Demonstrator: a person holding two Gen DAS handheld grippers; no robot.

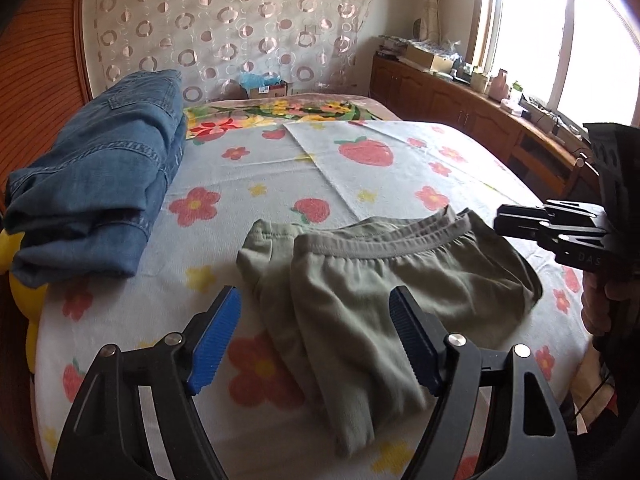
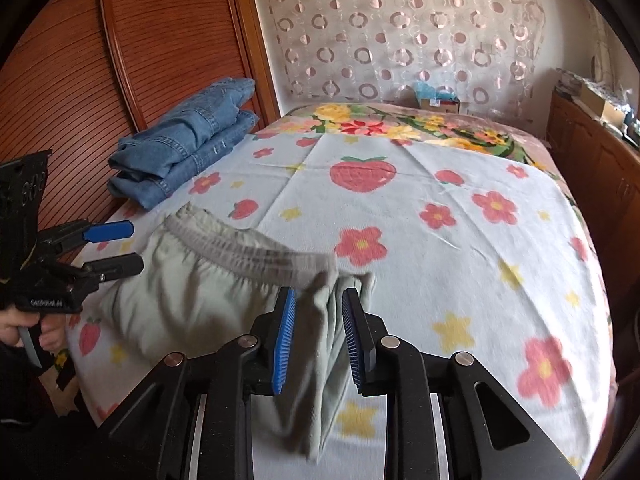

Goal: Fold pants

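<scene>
1. Left wrist view:
   - The olive-green pants (image 1: 352,280) are soft, matte knit, folded into a thick bundle with the gathered elastic waistband toward the far side. They lie on the bed's near part, just ahead of the left gripper (image 1: 316,344).
   - That gripper's jaws stand wide, ribbed blue pads (image 1: 216,340) on black arms, with the pants' narrow end lying between them untouched by either pad.
   - The right gripper (image 1: 520,224) comes in from the right edge, held by a hand (image 1: 600,304), near the waistband's right end.
   - A folded stack of blue denim jeans (image 1: 100,196) sits at the bed's left side, well apart from the pants; something yellow (image 1: 16,276) shows just below it.
   - The sheet (image 1: 280,184) is pale with printed strawberries and flowers. A wooden cabinet (image 1: 440,96) runs under a bright window (image 1: 560,40).

2. Right wrist view:
   - The right gripper (image 2: 318,336) has a narrow gap, with a fold of the pants (image 2: 192,300) hanging between the ribbed pads; the cloth is blurred, and no pad clearly presses it.
   - The left gripper (image 2: 116,248) shows at the left, jaws apart, just beside the waistband.
   - The jeans (image 2: 188,148) lie against a slatted wooden panel (image 2: 80,60); a circle-patterned curtain (image 2: 400,32) hangs behind the bed.
</scene>
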